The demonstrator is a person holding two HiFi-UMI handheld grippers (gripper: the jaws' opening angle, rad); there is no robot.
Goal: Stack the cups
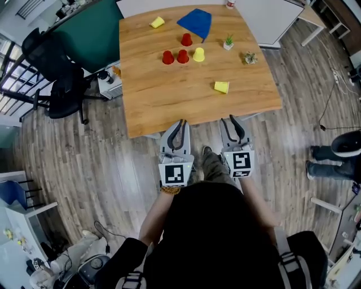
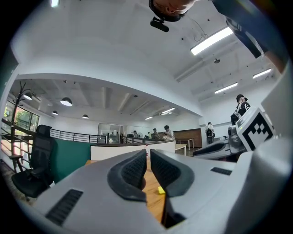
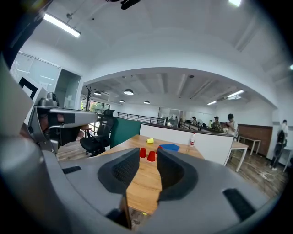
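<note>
Three red cups (image 1: 168,57) (image 1: 183,56) (image 1: 186,39) stand upside down at the far middle of the wooden table (image 1: 169,101), with an upright yellow cup (image 1: 198,55) beside them. Two more yellow cups lie on their sides, one near the front right (image 1: 221,87) and one at the far left (image 1: 157,22). My left gripper (image 1: 180,125) (image 2: 147,169) hangs at the table's front edge, shut and empty. Beside it, my right gripper (image 1: 233,121) (image 3: 149,167) is open with nothing between its pads. In the right gripper view the red cups (image 3: 147,154) show far ahead between the jaws.
A blue cloth (image 1: 196,21), two small potted plants (image 1: 228,42) (image 1: 250,57) and a bottle (image 1: 230,3) sit at the table's far side. A black office chair (image 1: 56,79) stands left of the table. A person (image 1: 338,153) is at the right.
</note>
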